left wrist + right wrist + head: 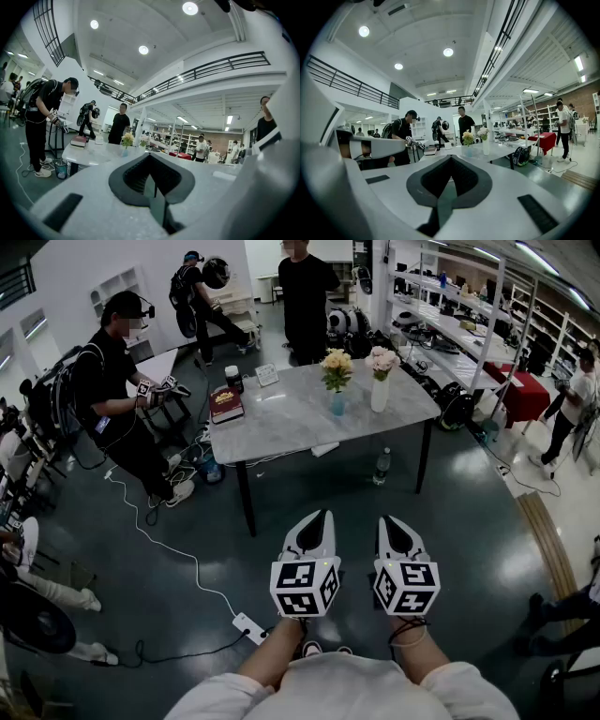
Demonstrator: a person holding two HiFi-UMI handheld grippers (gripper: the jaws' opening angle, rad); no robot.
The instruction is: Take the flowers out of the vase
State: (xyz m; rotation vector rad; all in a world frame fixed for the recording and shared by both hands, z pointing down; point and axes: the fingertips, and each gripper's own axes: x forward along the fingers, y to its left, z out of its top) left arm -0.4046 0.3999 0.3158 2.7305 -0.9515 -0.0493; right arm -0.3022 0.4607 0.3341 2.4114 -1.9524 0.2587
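Task not started, by what's visible. L gripper [323, 517] & R gripper [385, 521] are held low in front of the person's body, side by side. Both point fwd toward the desk [281, 423] but are well apart from it, w/ open floor btw them and its nr edge. Jaws on both are closed tight, pads meeting, nothing btw them. Each gripper view agrees: empty.

Flowers all in place. Yellow flowers [337, 367] stand upright in a small blue vase [337, 406]. Just beside it, to the right, pink flowers [382, 359] stand in a taller white vase [379, 395]. Both vases sit on the desk's far right part, not touching each other. Task says "the vase"; can't tell which is meant, maybe both.

Other stuff on the desk: red book [226, 405], dark cup [233, 379], small sign [267, 375]. All are on the left side, away from the vases. Bottle [381, 466] is on the floor by a desk leg.

Left to do, my read: basically everything.
- Walk up to the desk and open the jaws.
- One gripper prob steadies a vase while the other takes the stems above the rim.
- Lift straight up, then lay the flowers down.

Risk: vases look light and may tip if stems get pulled at an angle.
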